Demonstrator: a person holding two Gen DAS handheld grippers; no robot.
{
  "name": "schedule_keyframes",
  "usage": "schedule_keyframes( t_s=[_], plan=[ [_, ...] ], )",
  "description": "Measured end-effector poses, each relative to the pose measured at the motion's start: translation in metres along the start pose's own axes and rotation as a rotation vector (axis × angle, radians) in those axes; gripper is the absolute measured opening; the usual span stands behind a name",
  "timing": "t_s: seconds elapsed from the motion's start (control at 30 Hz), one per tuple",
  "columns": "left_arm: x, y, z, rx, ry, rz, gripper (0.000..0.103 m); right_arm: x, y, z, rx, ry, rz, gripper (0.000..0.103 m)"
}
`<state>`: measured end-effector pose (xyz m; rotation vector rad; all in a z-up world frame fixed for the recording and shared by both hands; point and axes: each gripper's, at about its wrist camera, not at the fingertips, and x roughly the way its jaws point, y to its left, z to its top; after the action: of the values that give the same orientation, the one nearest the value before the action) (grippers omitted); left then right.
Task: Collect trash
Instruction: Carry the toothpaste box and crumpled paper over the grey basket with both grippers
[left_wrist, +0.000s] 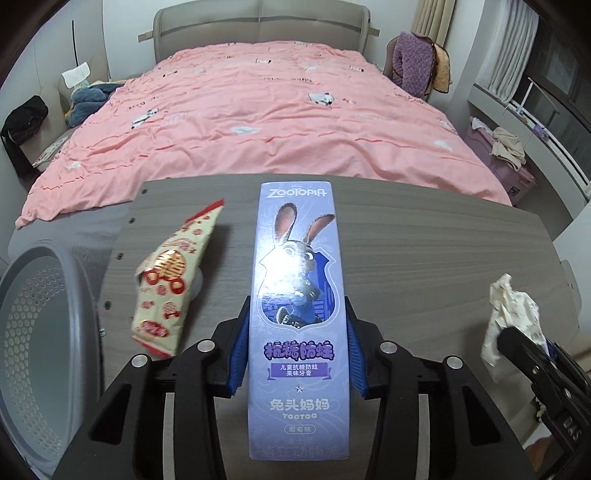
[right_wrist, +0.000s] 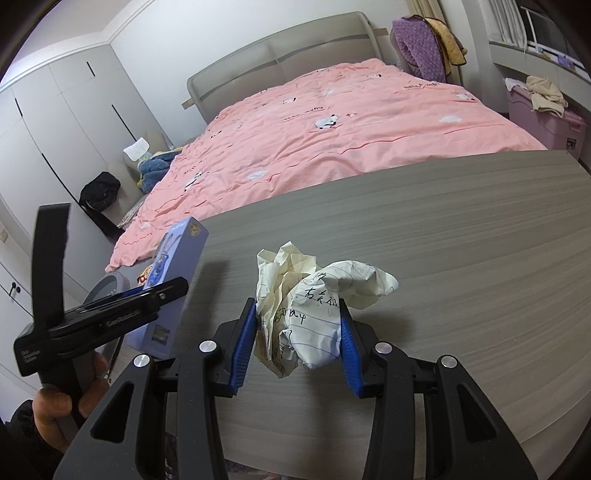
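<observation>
Both grippers are loaded for the bin: the right gripper (right_wrist: 298, 328) has its fingers pinched on the crumpled paper (right_wrist: 314, 299) just above the worktop (right_wrist: 461, 277) — the left gripper (left_wrist: 295, 354) clamps the purple toothpaste box (left_wrist: 297, 314) by its long sides. Farther left the snack wrapper (left_wrist: 173, 280) lies waiting on the worktop beside the grey basket (left_wrist: 40, 332) — presumably where all this goes.

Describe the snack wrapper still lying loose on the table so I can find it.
On the grey wood table at the bed's foot, look left of the purple toothpaste box, toward the grey bin. The wrapper is cream, with red-and-gold print.
</observation>
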<state>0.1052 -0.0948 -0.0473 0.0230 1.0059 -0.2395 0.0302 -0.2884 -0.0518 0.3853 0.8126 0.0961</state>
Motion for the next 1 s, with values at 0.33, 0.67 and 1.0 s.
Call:
schedule_keyframes(
  t_s=[0.33,0.67,1.0],
  plan=[
    [-0.062,0.07,-0.022,-0.064,-0.119,0.04,0.043,0.008,0.066,0.002,-0.1,0.017,0.064,0.041],
    [-0.098,0.169,-0.051,-0.188,-0.16,0.168,0.043,0.037,0.163,-0.001,-0.234,0.073,0.195,0.041],
    [-0.102,0.237,-0.076,-0.279,-0.128,0.221,0.043,0.071,0.249,-0.013,-0.354,0.148,0.297,0.042]
  ],
)
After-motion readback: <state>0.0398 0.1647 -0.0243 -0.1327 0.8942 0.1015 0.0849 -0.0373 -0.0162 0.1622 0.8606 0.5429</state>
